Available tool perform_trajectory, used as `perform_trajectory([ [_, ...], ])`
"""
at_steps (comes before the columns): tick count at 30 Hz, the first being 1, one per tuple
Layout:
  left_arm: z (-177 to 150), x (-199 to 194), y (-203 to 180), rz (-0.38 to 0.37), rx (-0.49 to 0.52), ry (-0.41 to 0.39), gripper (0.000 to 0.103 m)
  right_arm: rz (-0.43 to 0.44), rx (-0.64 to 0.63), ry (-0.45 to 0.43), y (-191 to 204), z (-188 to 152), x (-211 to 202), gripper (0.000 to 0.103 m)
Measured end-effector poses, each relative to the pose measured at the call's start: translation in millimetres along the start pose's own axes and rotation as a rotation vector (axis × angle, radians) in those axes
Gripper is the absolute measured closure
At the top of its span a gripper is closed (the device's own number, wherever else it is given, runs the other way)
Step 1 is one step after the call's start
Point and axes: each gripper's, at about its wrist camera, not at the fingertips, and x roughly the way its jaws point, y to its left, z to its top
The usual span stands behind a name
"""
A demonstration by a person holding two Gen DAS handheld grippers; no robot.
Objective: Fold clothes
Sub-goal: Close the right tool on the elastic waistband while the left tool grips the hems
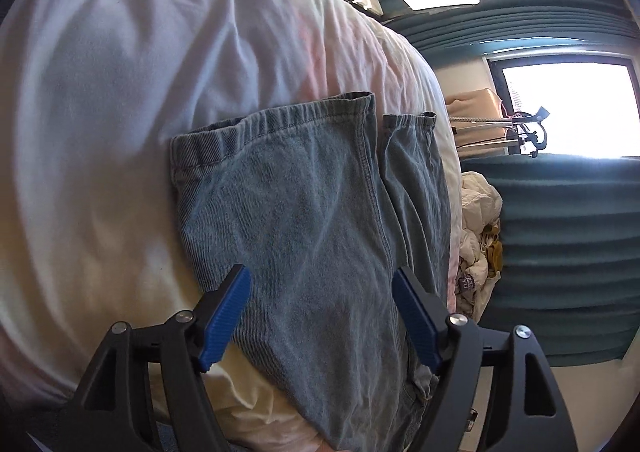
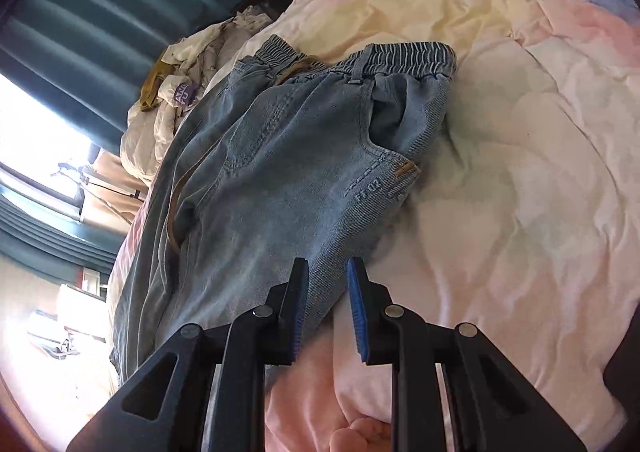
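Note:
A pair of light blue jeans (image 1: pixel 304 212) lies flat on a pastel quilt (image 1: pixel 120 92). In the left wrist view the leg cuffs point away from me, and my left gripper (image 1: pixel 320 280) is open wide just above the legs, holding nothing. In the right wrist view the jeans (image 2: pixel 280 172) show their elastic waistband (image 2: pixel 404 56) at the far end. My right gripper (image 2: pixel 328 272) is open with a narrow gap, its tips over the edge of the denim, holding nothing.
A heap of crumpled pale clothes (image 2: pixel 180 92) lies at the bed's edge beside the jeans; it also shows in the left wrist view (image 1: pixel 480 228). Teal curtains (image 1: pixel 560 252) and a bright window (image 1: pixel 572 108) stand beyond the bed. The quilt (image 2: pixel 520 172) spreads to the right.

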Motion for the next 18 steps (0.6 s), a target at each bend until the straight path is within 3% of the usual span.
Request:
perform_trajectory([
  [5, -5.2, 19.6, 17.6, 0.087, -0.085, 0.147, 0.028, -0.008, 0.096, -0.051, -17.4, 3.5, -8.2, 0.073],
  [11, 0.1, 37.8, 16.3, 0.098, -0.088, 0.185, 0.028, -0.033, 0.188, -0.077, -35.0, 9.0, -7.4, 0.067],
  [18, 4.0, 52.9, 22.0, 0.055, -0.123, 0.218, 0.028, -0.064, 0.201, -0.063, -36.1, 13.8, 4.5, 0.066],
])
